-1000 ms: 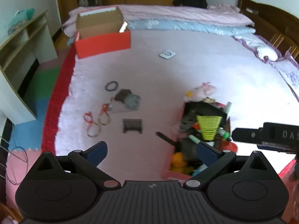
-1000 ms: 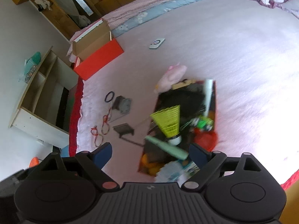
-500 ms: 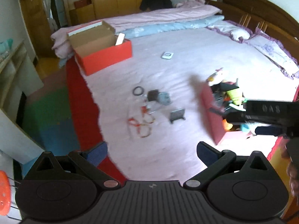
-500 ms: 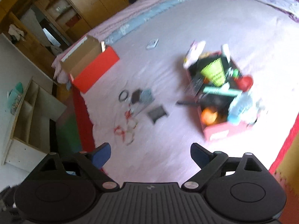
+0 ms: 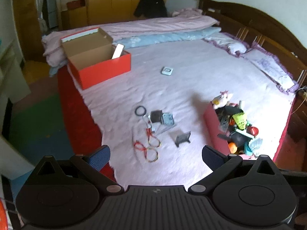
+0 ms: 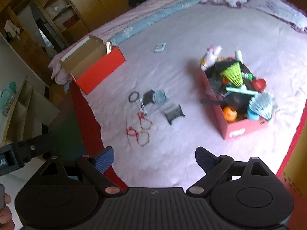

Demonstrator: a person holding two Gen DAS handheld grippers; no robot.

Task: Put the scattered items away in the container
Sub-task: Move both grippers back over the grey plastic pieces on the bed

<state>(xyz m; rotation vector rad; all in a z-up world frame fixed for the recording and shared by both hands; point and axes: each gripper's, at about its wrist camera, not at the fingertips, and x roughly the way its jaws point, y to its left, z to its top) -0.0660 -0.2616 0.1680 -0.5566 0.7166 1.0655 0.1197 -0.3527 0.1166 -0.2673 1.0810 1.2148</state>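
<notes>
A pink-red box [image 5: 213,130] [image 6: 242,129] full of toys and shuttlecocks sits near the bed's right front corner. Scattered left of it lie a black ring [image 5: 140,111] [image 6: 133,96], dark and grey square pieces [image 5: 162,117] [image 6: 154,96], a dark bracket [image 5: 182,138] [image 6: 173,113] and red-and-yellow cord loops [image 5: 148,149] [image 6: 141,132]. A small white device [image 5: 167,70] [image 6: 159,47] lies farther back. My left gripper [image 5: 155,156] and right gripper [image 6: 153,158] both hover open and empty, high above the bed's front edge.
An open orange shoebox [image 5: 99,63] [image 6: 96,67] stands at the bed's far left corner. Folded quilts [image 5: 163,28] line the far side, pillows [image 5: 268,65] the right. A white shelf [image 6: 25,105] and coloured floor mats [image 5: 38,126] lie left of the bed.
Both grippers have pulled up and back from the toy box, so the whole bed shows. The right gripper is gone from the left view; the left one shows at the right view's left edge.
</notes>
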